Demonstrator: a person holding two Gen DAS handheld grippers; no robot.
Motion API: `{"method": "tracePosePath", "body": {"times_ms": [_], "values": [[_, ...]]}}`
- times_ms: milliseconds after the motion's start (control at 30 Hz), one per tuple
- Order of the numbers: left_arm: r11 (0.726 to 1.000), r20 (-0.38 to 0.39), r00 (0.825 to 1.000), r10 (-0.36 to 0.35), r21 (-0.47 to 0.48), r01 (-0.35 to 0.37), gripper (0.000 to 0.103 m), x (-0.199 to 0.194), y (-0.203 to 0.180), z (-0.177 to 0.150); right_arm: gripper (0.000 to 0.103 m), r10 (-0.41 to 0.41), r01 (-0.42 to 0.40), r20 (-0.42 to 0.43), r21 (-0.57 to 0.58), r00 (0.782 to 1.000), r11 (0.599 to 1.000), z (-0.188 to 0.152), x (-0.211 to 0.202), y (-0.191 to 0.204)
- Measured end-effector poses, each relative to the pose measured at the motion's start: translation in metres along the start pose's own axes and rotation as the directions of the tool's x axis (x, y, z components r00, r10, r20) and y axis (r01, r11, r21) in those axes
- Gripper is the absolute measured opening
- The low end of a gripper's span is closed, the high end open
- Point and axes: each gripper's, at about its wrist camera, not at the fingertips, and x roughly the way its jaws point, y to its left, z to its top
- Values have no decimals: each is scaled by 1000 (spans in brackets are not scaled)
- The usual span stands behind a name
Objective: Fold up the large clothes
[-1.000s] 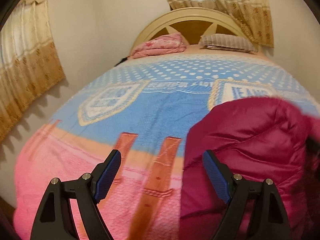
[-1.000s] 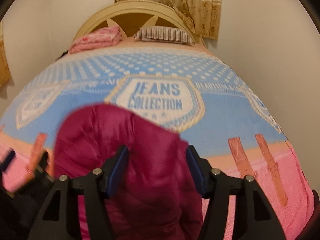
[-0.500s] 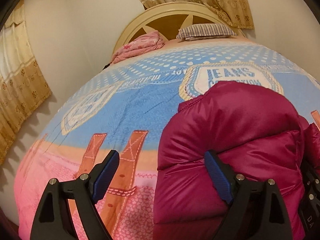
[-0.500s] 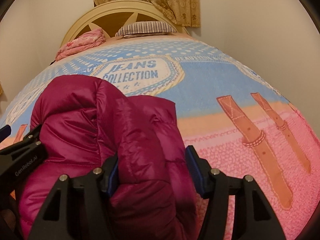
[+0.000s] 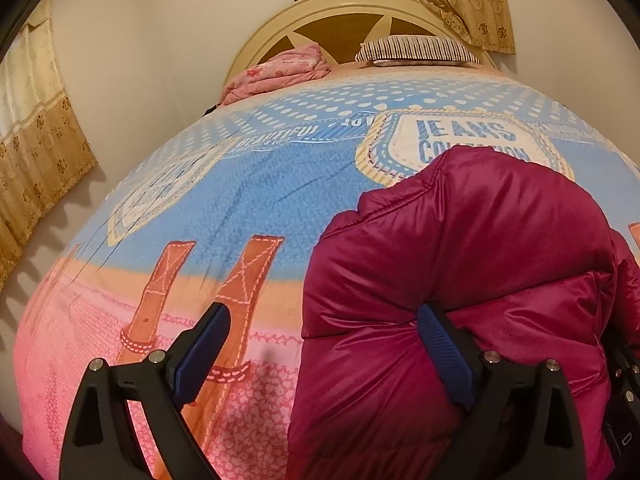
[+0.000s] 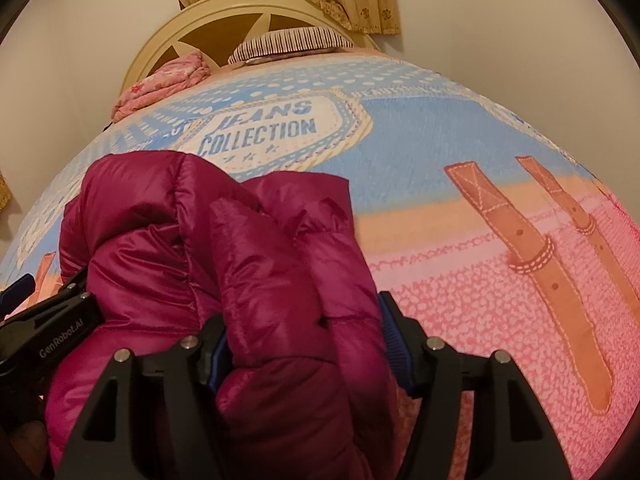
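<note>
A magenta puffer jacket (image 5: 460, 264) is lying bunched on the bedspread (image 5: 248, 200), filling the lower right of the left wrist view and the lower left and centre of the right wrist view. The left gripper (image 5: 320, 356) is standing wide, its jaws having just been opening; the right pad is touching the jacket's edge while the left pad is hanging over bare pink cloth. The right gripper (image 6: 304, 344) is straddling a thick fold of the jacket, both pads hard against it, its jaws having just been opening slightly. A striped pillow (image 6: 292, 42) and a pink folded blanket (image 6: 164, 84) are resting by the headboard (image 5: 344, 12) at the top of the frame.
</note>
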Motion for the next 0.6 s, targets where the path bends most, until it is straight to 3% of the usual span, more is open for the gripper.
{"method": "tracePosePath", "body": {"times_ms": [600], "values": [[1000, -7, 1000, 23, 21, -23, 97, 5, -7, -3, 68, -11, 10, -36, -4, 999, 1000, 1, 8, -1]]}}
